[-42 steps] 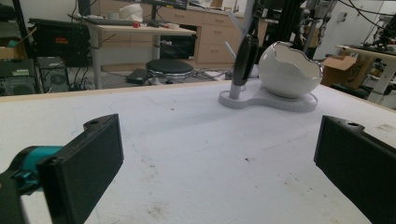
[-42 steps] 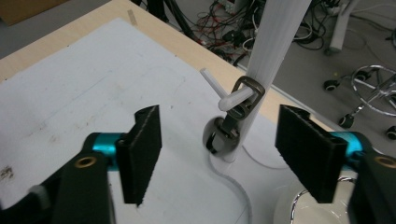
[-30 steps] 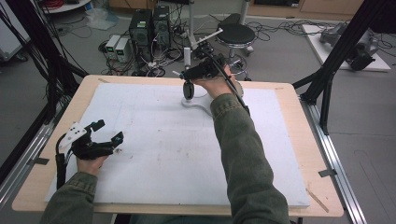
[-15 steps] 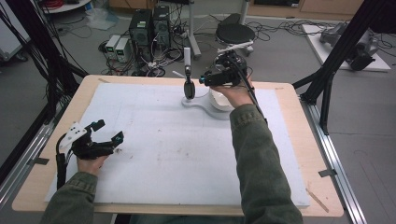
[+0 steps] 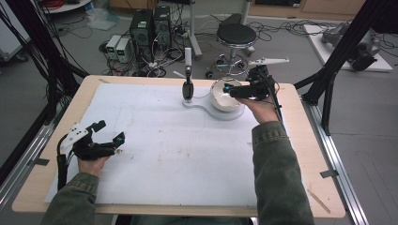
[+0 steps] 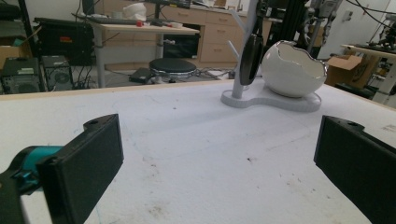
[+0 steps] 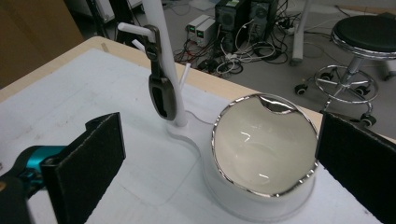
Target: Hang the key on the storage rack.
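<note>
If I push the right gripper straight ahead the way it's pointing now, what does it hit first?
Most likely the white egg-shaped bowl: the right gripper, jaws open, looks down into its mouth. The stand post with the dark hanging object sits off to the side, though depth is uncertain.

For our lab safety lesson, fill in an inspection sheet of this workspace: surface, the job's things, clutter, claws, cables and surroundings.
Surface: white mat on a wooden table, faint smudges.
Job's things: egg-shaped white bowl, empty, on a white stand; dark object hanging from the stand's post.
Clutter: nothing seen on the mat.
Claws: right claw open, above the bowl; left claw open, holding nothing, near the table's left edge.
Cables: loose tangle on the floor beyond the table.
Surroundings: computer towers, a black stool, black frame struts.
</note>
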Tool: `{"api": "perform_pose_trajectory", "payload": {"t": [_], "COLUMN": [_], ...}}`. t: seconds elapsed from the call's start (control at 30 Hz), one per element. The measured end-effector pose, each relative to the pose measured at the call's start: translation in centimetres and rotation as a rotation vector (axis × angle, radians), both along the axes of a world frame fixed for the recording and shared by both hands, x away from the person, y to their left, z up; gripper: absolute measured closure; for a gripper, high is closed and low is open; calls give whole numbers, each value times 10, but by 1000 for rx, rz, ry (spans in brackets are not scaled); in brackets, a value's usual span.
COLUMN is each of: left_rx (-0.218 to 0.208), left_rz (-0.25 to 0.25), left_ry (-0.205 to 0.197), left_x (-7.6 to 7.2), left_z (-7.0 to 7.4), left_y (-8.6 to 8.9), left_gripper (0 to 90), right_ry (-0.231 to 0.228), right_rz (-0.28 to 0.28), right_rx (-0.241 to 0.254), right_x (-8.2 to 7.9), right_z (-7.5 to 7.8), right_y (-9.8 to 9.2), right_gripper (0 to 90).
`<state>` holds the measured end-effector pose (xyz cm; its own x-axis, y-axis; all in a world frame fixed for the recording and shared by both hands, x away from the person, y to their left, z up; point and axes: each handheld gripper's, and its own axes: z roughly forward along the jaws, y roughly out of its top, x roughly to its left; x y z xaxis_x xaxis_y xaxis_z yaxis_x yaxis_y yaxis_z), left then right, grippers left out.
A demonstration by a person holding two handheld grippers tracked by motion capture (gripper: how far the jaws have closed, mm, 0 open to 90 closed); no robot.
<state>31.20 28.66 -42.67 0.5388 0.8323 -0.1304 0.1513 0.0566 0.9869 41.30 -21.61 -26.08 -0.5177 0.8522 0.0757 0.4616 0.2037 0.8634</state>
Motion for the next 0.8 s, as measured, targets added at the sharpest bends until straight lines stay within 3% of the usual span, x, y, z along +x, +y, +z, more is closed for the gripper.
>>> {"api": "perform_pose_trajectory", "payload": {"t": [0.27,0.8], "left_rx": [0,-7], "left_rz": [3,4], "left_ry": [-2,-5], "left_x": [0,2], "left_z": [0,0], "left_y": [0,1], "left_gripper": [18,18], "right_ry": [-50,-100], "right_rz": [-5,-22], "right_rx": [25,66], "right_x": [-20,-55], "right_z": [-10,-38], "right_y": [-20,-53], "right_gripper": [7,7]}}
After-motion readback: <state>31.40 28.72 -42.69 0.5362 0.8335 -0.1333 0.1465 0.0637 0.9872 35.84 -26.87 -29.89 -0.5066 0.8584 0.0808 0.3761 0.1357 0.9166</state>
